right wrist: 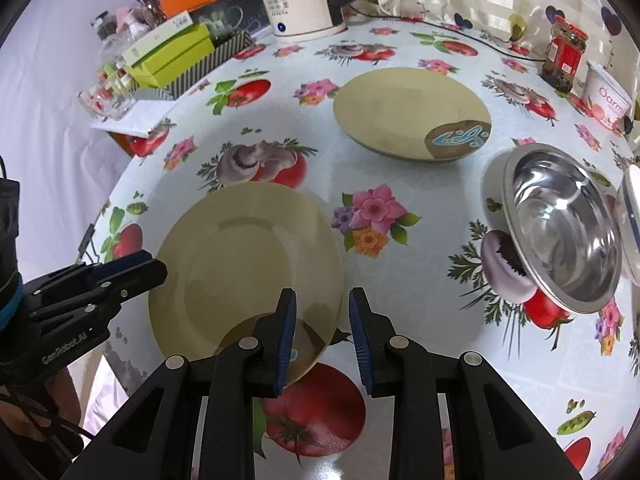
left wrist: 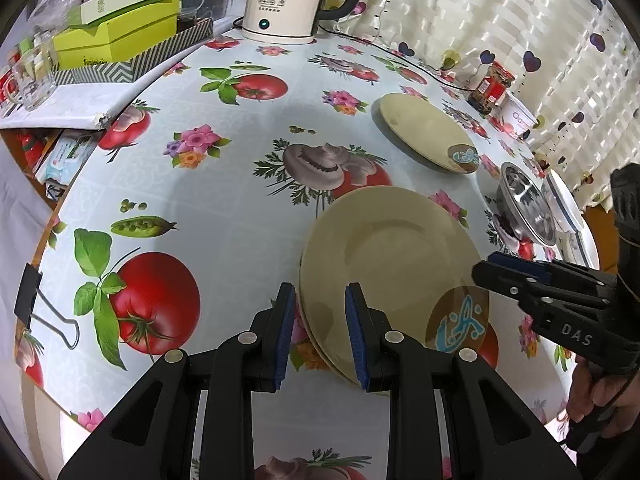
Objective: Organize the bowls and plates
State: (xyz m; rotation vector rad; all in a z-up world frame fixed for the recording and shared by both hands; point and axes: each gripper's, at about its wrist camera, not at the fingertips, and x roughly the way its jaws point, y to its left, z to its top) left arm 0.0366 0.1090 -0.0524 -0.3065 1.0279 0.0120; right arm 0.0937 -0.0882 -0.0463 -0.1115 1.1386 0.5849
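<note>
Nearest, left gripper (left wrist: pixel 320 320) open, blue pads astride the left rim of the near beige plate stack (left wrist: pixel 384 256), not yet closed on it; looks like 2 plates, a 2nd rim showing beneath the top one. Right gripper (right wrist: pixel 322 330) open too, left pad over the stack's patterned edge, right pad over bare tablecloth (right wrist: pixel 420 320); nothing held. Probably both placed at opposite rims to steady or lift the stack. Beyond, 1 more beige plate (right wrist: pixel 412 114) alone, well apart from the stack, likely the next to join it. Off to the right, steel bowl (right wrist: pixel 560 228) appearing tilted, touching or just beside a white bowl (right wrist: pixel 632 224) cut by the frame edge. Farthest back, white kettle (left wrist: pixel 286 0) reading 55, red-labelled jar (right wrist: pixel 564 56) and yogurt tub (right wrist: pixel 606 98) near the curtain.
</note>
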